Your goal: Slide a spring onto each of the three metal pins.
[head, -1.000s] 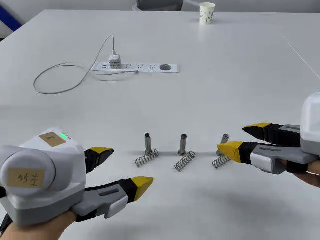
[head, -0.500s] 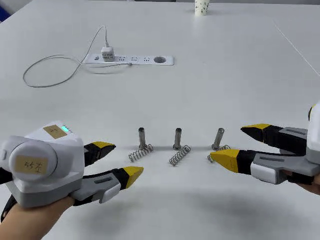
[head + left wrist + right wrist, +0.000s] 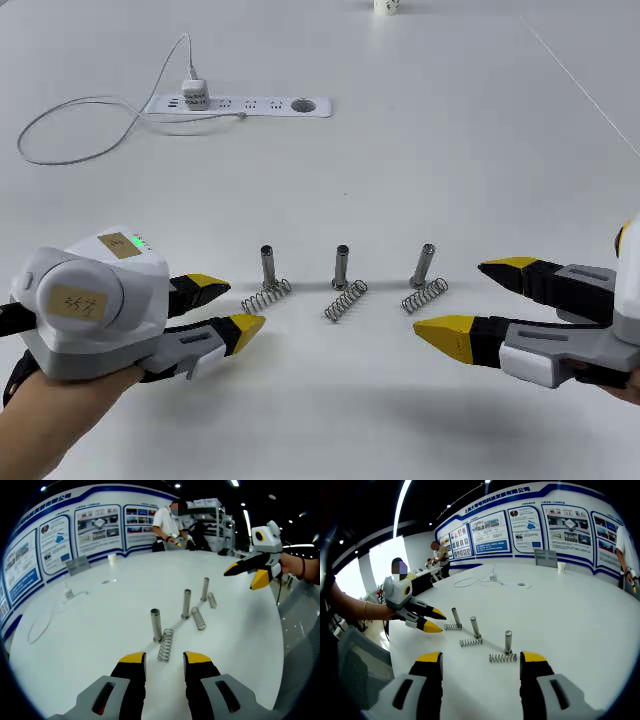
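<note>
Springs (image 3: 345, 300) lie beside upright pins (image 3: 341, 265), between left tool (image 3: 243, 302) and right tool (image 3: 449, 297).

table (image 3: 470, 140): white, matte
pins: three, upright, in one row; left pin (image 3: 268, 264), middle pin (image 3: 342, 262), right pin (image 3: 424, 262)
springs: three, lying flat, one at each pin's base; left spring (image 3: 266, 295), middle spring (image 3: 345, 300), right spring (image 3: 424, 294)
power strip (image 3: 240, 105): white, far side, well apart from pins
cable (image 3: 70, 125): white, looped left of strip
</note>
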The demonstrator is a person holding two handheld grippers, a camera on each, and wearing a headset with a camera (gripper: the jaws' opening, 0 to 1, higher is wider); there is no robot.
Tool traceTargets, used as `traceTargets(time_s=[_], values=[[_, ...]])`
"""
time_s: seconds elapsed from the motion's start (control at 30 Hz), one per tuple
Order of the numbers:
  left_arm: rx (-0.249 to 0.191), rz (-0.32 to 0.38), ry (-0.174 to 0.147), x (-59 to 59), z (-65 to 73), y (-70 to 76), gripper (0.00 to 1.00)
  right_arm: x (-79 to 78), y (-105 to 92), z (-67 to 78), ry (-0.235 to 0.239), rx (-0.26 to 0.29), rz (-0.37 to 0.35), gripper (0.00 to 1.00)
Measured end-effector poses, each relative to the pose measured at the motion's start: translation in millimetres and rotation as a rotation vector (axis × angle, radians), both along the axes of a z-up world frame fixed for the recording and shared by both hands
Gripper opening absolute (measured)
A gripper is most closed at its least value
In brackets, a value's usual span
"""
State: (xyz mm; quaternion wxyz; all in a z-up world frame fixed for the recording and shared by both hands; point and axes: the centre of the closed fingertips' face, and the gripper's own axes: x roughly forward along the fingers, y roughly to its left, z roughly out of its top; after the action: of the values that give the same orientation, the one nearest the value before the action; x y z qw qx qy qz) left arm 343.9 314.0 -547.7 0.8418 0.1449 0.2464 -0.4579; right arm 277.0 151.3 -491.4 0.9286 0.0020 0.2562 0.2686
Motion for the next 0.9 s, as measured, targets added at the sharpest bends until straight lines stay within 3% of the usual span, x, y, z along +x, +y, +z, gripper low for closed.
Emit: traceTargets(time_s=[0.33, 0.7, 0.9], values=[[0.034, -0.054, -0.001, 1.8, -7.4, -7.1, 0.24, -3.9, 4.7, -2.9, 0.02, 0.012, 0.002, 0.63], [0.026, -0.054, 0.026, 2.0, -12.1, -10.9, 0.13, -4.4, 2.8, -4.7, 0.03, 0.007, -0.002, 0.63], [0.035, -0.066, 0.017, 1.8, -11.9, -12.3, 0.11, -5.7, 3.3, -6.2, 0.038, 0.005, -0.008, 0.62]])
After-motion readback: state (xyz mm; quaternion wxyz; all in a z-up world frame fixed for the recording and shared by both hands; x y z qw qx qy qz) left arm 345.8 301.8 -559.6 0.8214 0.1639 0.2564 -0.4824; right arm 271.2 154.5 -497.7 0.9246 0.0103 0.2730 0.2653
